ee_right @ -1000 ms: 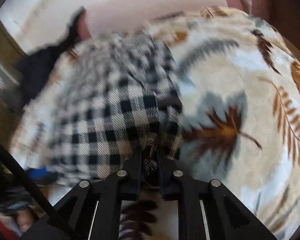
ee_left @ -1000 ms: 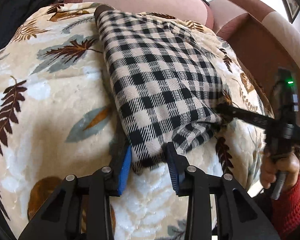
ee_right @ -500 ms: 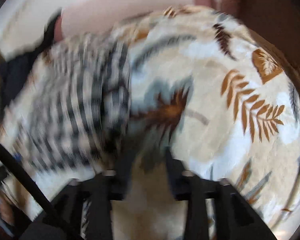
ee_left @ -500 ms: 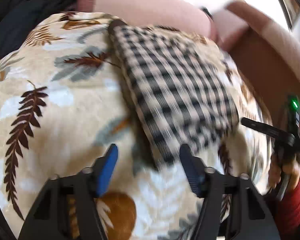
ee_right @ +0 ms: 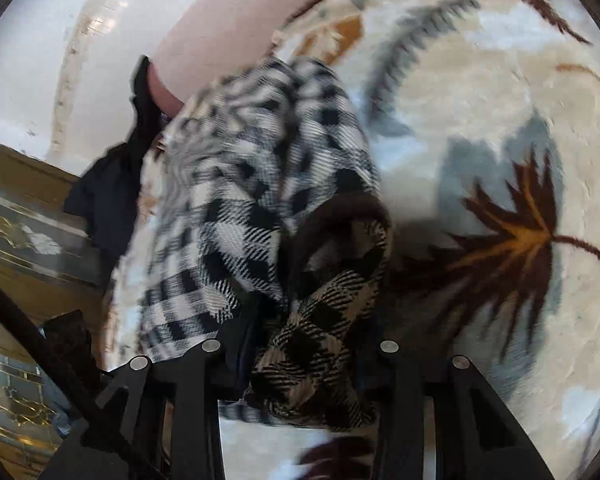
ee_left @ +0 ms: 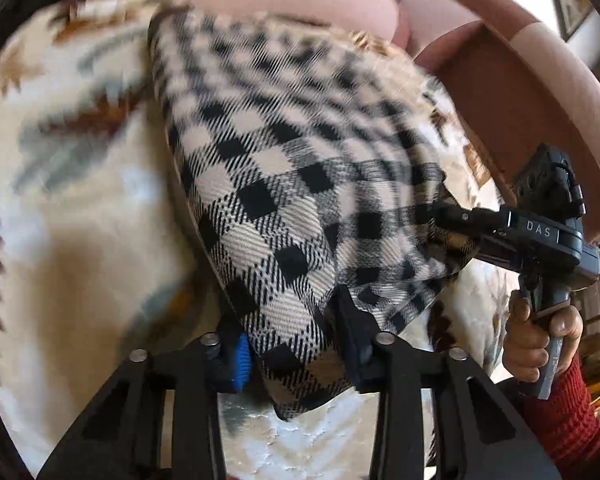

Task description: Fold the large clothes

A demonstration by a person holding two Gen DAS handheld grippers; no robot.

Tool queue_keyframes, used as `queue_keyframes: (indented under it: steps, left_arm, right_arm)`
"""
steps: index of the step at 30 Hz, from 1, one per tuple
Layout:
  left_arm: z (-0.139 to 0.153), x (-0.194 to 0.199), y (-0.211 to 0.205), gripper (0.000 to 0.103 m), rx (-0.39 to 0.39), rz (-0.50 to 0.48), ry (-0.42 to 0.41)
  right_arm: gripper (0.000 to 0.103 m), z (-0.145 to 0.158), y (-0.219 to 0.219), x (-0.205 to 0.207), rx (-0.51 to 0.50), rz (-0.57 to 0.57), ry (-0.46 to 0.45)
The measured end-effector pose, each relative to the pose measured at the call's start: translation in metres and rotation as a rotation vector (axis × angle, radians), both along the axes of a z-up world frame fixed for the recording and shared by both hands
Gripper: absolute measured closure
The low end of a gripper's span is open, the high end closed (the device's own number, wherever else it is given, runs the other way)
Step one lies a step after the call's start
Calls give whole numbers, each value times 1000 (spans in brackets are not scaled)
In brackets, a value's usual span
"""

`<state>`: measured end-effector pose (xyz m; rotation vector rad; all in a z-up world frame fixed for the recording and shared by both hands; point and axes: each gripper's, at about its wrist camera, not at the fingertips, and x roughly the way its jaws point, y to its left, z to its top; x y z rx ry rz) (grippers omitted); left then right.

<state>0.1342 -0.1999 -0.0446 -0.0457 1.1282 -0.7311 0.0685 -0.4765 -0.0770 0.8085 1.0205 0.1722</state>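
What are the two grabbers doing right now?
Left gripper: closing on a corner of the checked cloth.
Right gripper: closing on a bunched edge of it.

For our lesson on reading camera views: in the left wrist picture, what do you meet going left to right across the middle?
Leaf-print blanket → checked cloth → right gripper → brown sofa arm.

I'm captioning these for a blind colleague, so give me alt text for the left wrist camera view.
The left gripper is closing on the near corner of a folded black-and-white checked garment lying on a leaf-patterned blanket. At right, a hand in a red sleeve holds the right gripper, which meets the garment's far corner.
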Motion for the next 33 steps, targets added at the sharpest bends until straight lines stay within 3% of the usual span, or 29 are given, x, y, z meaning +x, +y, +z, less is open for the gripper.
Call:
queue_keyframes:
  steps: [3,7,9,16,19,22,24,26,30,33]
  left_arm:
    - [20,2,12,69,-11,28,-29]
    - [1,4,20,69,83,52,51]
    - [-5,2,24,69,105,52,51]
    - [0,-7,38,69,71,70,47]
    - [-3,-7,30,69,95,70,30]
    - [-6,-14,30,69,107,76,14]
    - [-7,-14,29,69,109,75,1]
    - [-7,-15,30,69,99,75,0]
    - [-9,-14,30,61,96,75,-4]
    - [-7,-14,33,60,93,74,-13]
  right_arm:
    - [61,4,-1,-2,47,-9,-19]
    - [54,-12,-5,-4,-98,-44,116]
    - [51,-13,-13,-9,-48,-64,100]
    - [49,35,-38,-24,-161,-260,-88]
    - [49,60,-17,-11,-200,-177,-190]
    - [50,65,15,22,-126,-34,-231]
    - [50,55,29,42,-56,49,-214]
    - [53,39,33,61,-74,47,-162]
    - [72,6,13,81,-286,-100,17]
    - [67,2,7,82,-389,-181,87]
